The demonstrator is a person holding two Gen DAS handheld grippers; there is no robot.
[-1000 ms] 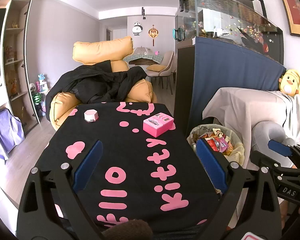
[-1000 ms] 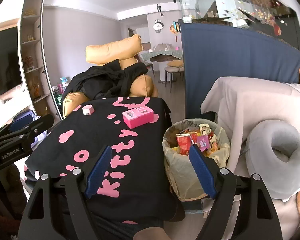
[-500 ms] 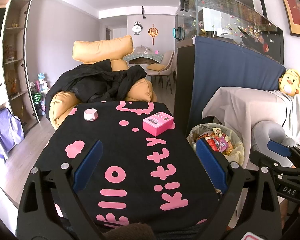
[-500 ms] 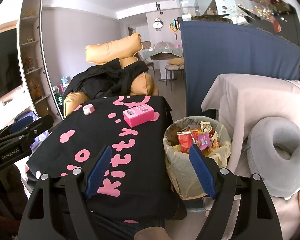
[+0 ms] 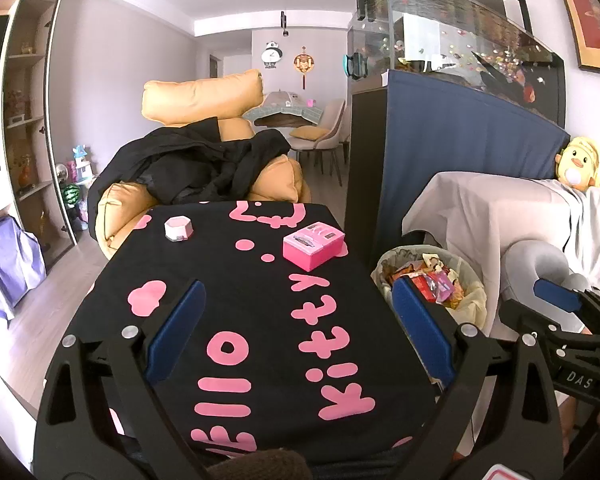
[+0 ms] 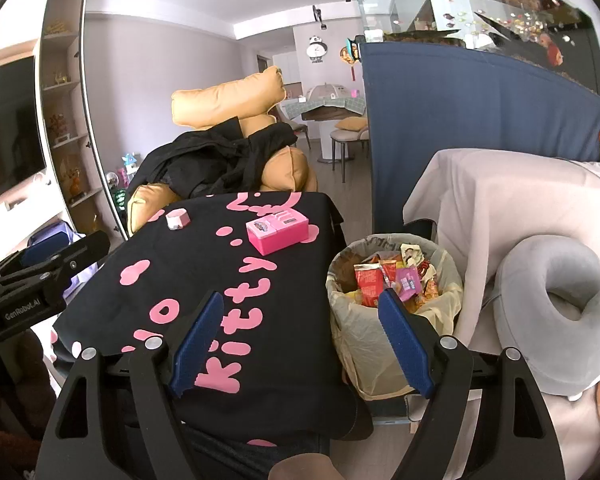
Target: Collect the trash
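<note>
A bin [image 6: 392,320] lined with a pale yellow bag stands on the floor right of the table, filled with colourful wrappers [image 6: 388,276]; the left wrist view shows this bin [image 5: 472,292] too. A pink box [image 5: 312,245] [image 6: 277,229] and a small white-and-pink hexagonal box [image 5: 178,229] [image 6: 177,218] sit on the black tablecloth [image 5: 260,320] with pink lettering. My left gripper [image 5: 298,328] hangs open over the near table, nothing between its fingers. My right gripper [image 6: 300,338] is open and empty, between the table edge and the bin.
A sofa under a beige cover [image 6: 500,200] and a grey neck pillow [image 6: 556,304] lie right of the bin. A blue-draped fish tank cabinet [image 5: 440,160] stands behind. An orange armchair with a black coat [image 5: 204,168] is past the table. Shelves [image 5: 24,120] line the left wall.
The right wrist view has shifted slightly closer to the bin and a little lower. The left gripper has stayed still. Both stay open.
</note>
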